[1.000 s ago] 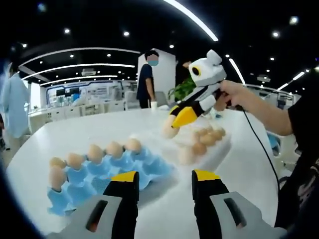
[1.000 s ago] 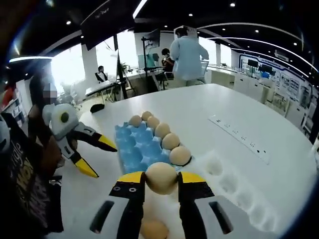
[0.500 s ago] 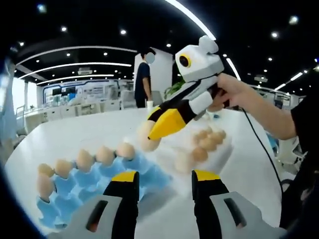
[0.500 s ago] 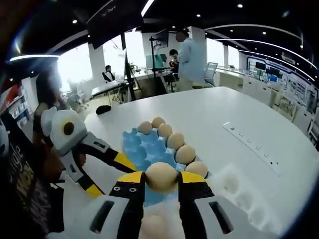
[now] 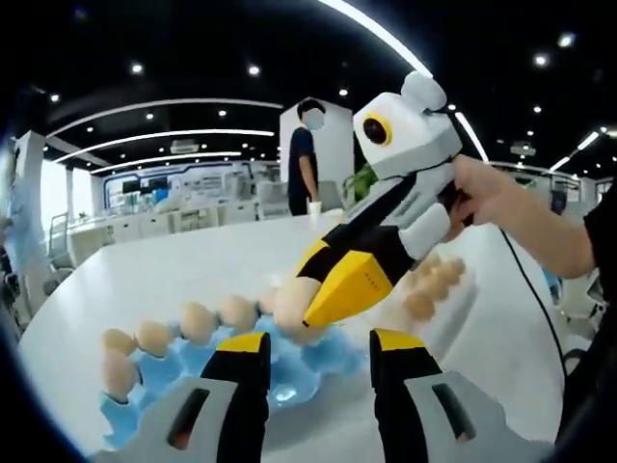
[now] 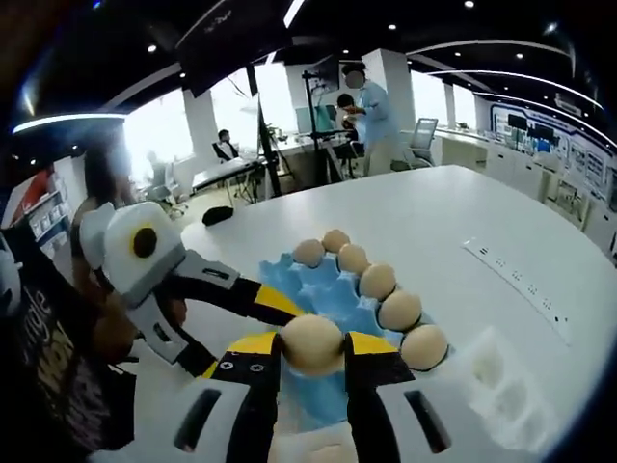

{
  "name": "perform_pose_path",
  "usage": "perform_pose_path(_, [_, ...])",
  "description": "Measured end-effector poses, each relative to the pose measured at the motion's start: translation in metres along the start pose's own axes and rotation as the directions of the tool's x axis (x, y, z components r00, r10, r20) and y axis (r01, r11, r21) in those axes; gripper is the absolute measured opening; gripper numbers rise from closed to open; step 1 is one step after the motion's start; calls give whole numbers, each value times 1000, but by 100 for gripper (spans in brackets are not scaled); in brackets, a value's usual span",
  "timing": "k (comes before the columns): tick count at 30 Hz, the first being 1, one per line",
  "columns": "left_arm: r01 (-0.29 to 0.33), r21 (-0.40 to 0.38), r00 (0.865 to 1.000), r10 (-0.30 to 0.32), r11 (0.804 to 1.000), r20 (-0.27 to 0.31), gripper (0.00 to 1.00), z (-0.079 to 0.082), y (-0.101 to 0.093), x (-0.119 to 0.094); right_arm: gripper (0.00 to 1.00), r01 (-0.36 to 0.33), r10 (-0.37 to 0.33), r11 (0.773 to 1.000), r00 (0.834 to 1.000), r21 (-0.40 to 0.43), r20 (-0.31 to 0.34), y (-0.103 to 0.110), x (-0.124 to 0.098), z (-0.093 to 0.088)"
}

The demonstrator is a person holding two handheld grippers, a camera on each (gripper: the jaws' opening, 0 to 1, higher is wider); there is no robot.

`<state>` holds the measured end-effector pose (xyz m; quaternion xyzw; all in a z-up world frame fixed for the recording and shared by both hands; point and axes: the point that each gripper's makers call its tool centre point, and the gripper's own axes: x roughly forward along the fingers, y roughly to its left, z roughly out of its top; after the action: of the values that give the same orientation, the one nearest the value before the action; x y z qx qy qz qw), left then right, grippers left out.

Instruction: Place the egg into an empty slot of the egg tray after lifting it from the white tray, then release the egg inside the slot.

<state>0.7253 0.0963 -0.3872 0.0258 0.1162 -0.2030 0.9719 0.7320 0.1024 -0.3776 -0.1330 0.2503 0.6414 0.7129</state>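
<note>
1. Right gripper view: a broad white table (image 6: 501, 217) carries the rest; it spreads past the trays in the left gripper view (image 5: 174, 265) too.
2. Blue egg tray (image 6: 333, 294) lies on the table with a row of five eggs (image 6: 378, 282) along its far edge; in the left gripper view the tray (image 5: 289, 371) shows eggs along its back edge and one at its left end.
3. White tray (image 6: 496, 386) sits just beside the blue one, at lower right; in the left gripper view it (image 5: 453, 309) lies behind the right gripper and holds several eggs.
4. Left gripper (image 5: 315, 352) has its yellow-tipped jaws well apart with nothing between them; seen from the right gripper view (image 6: 241, 299) it hangs near the blue tray's near edge.
5. Right gripper (image 6: 310, 349) is clamped on the egg (image 6: 310, 342), jaws pressing both its sides, above the blue tray's near end.
6. From the left gripper view, the right gripper (image 5: 333, 285) tilts down with the egg (image 5: 294, 304) over the tray's right part.
</note>
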Motion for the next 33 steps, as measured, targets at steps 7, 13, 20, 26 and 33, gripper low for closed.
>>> perform_pose_path(7, [-37,26,999,36,999,7,39,2,10,-6,28,-27,27,1000,1000,6,-14,4,8,0])
perform_pose_path(13, [-43,51,999,44,998,0,37,1,9,-7,28,-40,40,999,999,29,-18,0,14,-2])
perform_pose_path(20, [-41,72,999,42,997,-6,34,-1,7,-6,28,-78,78,996,997,50,-9,5,16,-1])
perform_pose_path(26, [-40,89,999,41,995,-14,32,-4,7,-9,28,-86,86,995,996,49,-12,6,18,-1])
perform_pose_path(33, [-51,110,998,54,993,-20,29,-5,10,-12,28,-94,94,995,995,46,-15,9,19,0])
